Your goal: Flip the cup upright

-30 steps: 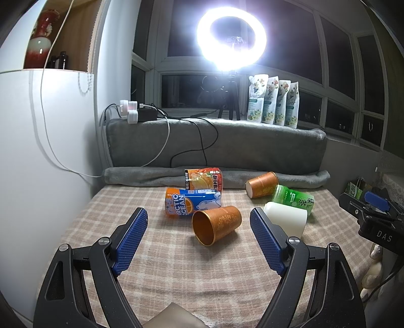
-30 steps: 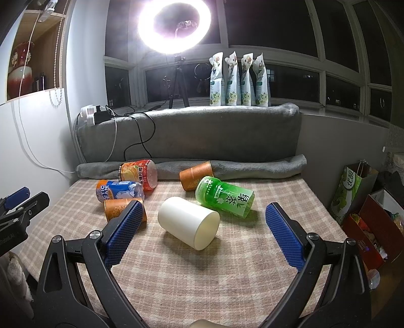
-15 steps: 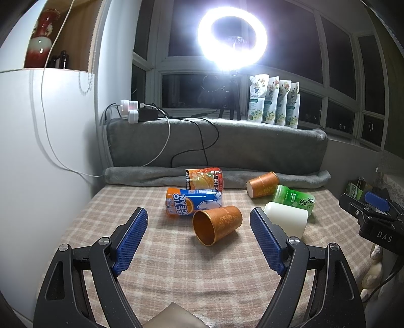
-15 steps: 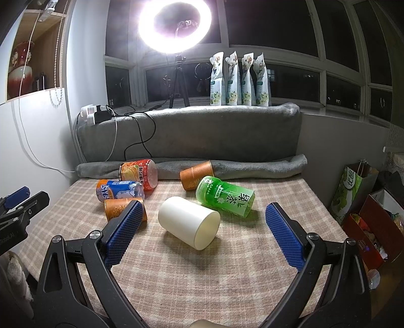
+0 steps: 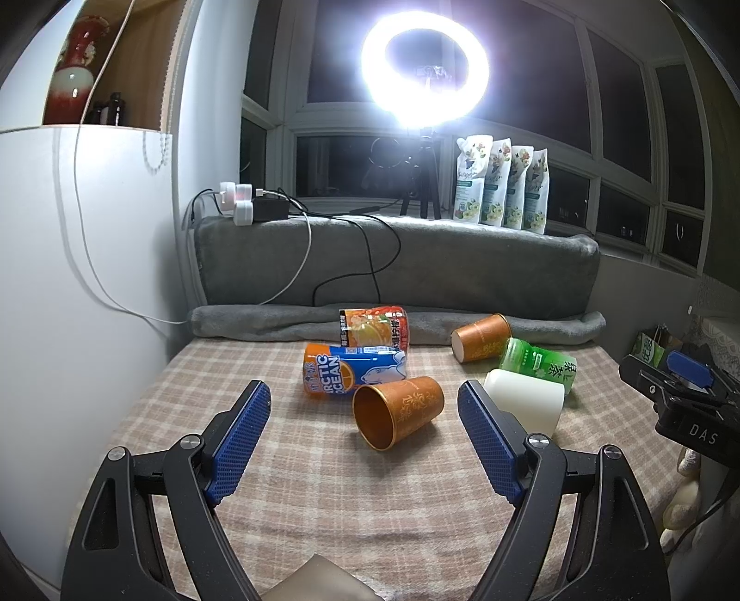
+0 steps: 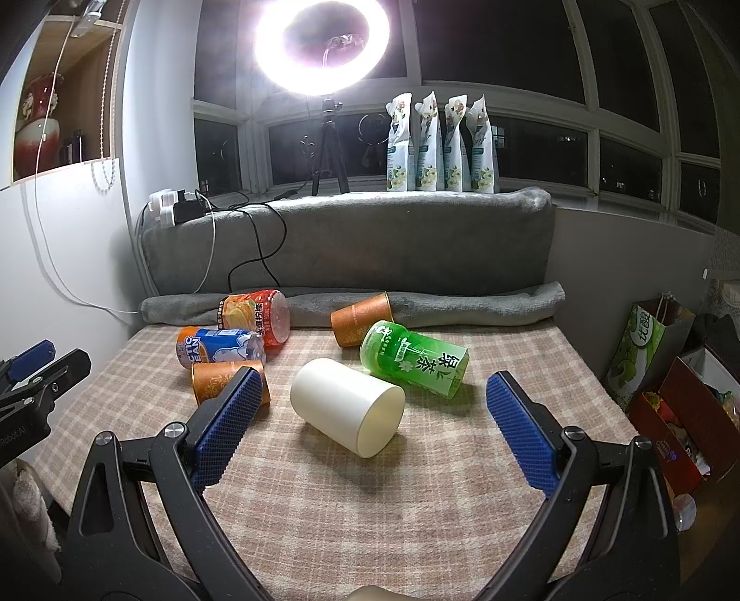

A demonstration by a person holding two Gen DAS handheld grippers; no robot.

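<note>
1. Your left gripper [image 5: 363,418]: jaws spread wide, holding nothing, above the checked cloth [image 5: 286,499].
2. Blue drink can [image 5: 354,367]: on its side, ahead and slightly left of your left gripper's gap.
3. Orange juice can [image 5: 374,326]: on its side behind the blue one, against the grey rolled blanket [image 5: 259,321].
4. Gold-patterned cup [image 5: 397,411]: on its side, mouth turned toward you, straight ahead between your left fingers and clear of both; it appears to touch the blue can, though the contact is hard to confirm.
5. Plain brown cup [image 5: 481,337]: on its side, far ahead and right, near the blanket.
6. Your right gripper [image 6: 368,418]: jaws spread wide, holding nothing.
7. White cup [image 6: 347,407]: on its side, straight ahead between your right fingers, touching neither.
8. Green tea bottle [image 6: 414,358]: on its side just behind the white cup, ahead and slightly right.
9. Ring light [image 6: 321,44]: lit, far ahead above the window sill.
</note>
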